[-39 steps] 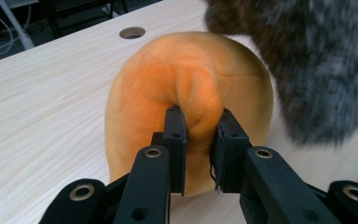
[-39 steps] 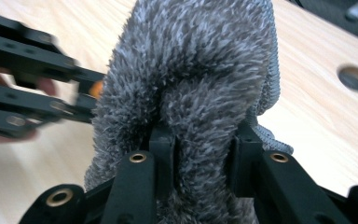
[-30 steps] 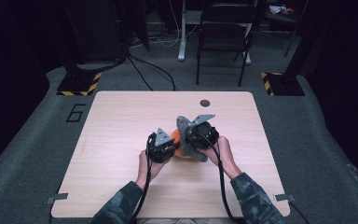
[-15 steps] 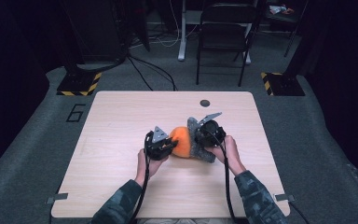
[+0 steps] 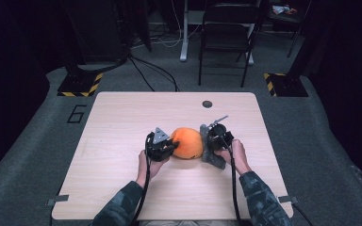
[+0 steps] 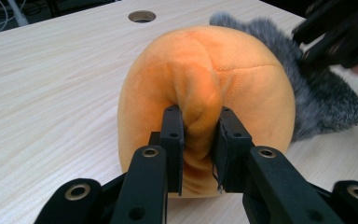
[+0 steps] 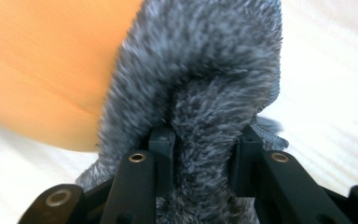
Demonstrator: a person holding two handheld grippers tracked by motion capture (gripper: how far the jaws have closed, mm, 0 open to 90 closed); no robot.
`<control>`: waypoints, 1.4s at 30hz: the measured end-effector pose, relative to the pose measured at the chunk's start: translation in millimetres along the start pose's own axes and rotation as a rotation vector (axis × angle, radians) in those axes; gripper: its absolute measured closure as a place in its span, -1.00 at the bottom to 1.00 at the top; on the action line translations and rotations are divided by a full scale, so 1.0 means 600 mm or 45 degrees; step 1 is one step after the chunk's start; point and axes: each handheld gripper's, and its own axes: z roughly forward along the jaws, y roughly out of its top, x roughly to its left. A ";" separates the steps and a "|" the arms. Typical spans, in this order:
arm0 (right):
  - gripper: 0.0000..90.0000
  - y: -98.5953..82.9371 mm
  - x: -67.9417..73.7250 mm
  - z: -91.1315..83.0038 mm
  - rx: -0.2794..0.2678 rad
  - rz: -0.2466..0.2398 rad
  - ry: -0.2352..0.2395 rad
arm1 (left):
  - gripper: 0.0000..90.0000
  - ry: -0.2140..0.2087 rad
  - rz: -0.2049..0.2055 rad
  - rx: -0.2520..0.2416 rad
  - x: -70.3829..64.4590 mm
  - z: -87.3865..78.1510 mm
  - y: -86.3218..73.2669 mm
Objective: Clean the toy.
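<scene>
Orange plush (image 6: 205, 88) pinched by left claw (image 6: 198, 140), grey fur (image 7: 205, 93) by right claw (image 7: 205, 144), mid-table, clear of edges.

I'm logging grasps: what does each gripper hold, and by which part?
Left gripper pinches a fold of the orange plush; right gripper clamps a fold of the grey furry cover.

Bright orange plush (image 6: 242, 88) with a grey, shaggy fur piece (image 7: 214, 70); black jaws on both grippers; pale wood-grain table (image 5: 122, 117) with one dark round hole (image 5: 207, 104); camouflage green sleeves (image 5: 259, 197); grey carpet (image 5: 23, 150); yellow-and-black striped bases (image 5: 78, 87); black chair (image 5: 226, 37)
</scene>
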 end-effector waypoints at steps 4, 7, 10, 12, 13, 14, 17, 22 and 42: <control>0.49 -0.009 -0.011 0.026 0.030 0.043 0.028 | 0.68 -0.003 -0.018 -0.013 0.002 -0.002 -0.003; 0.51 -0.001 -0.013 0.005 0.002 0.019 0.008 | 0.67 -0.007 -0.019 -0.010 0.003 -0.005 -0.003; 0.52 0.006 -0.015 -0.018 -0.045 0.026 0.026 | 0.67 -0.009 -0.013 -0.009 0.003 -0.005 -0.003; 0.53 0.012 -0.012 -0.037 -0.089 0.014 0.022 | 0.67 0.000 -0.013 -0.017 0.000 -0.006 -0.003; 0.53 0.016 -0.009 -0.047 -0.113 0.004 0.019 | 0.67 0.002 -0.007 -0.016 0.000 -0.006 -0.002; 0.53 0.019 -0.004 -0.057 -0.134 -0.005 0.039 | 0.67 0.004 -0.004 -0.016 -0.001 -0.007 -0.002; 0.55 0.028 0.014 -0.079 -0.196 -0.049 0.035 | 0.67 0.011 0.003 -0.020 -0.002 -0.006 -0.001; 0.67 0.032 0.029 -0.087 -0.214 -0.113 -0.023 | 0.67 0.000 0.005 -0.013 -0.001 -0.007 -0.001; 0.64 0.036 0.060 -0.086 -0.306 -0.175 0.041 | 0.67 -0.006 0.041 -0.009 -0.013 -0.004 0.000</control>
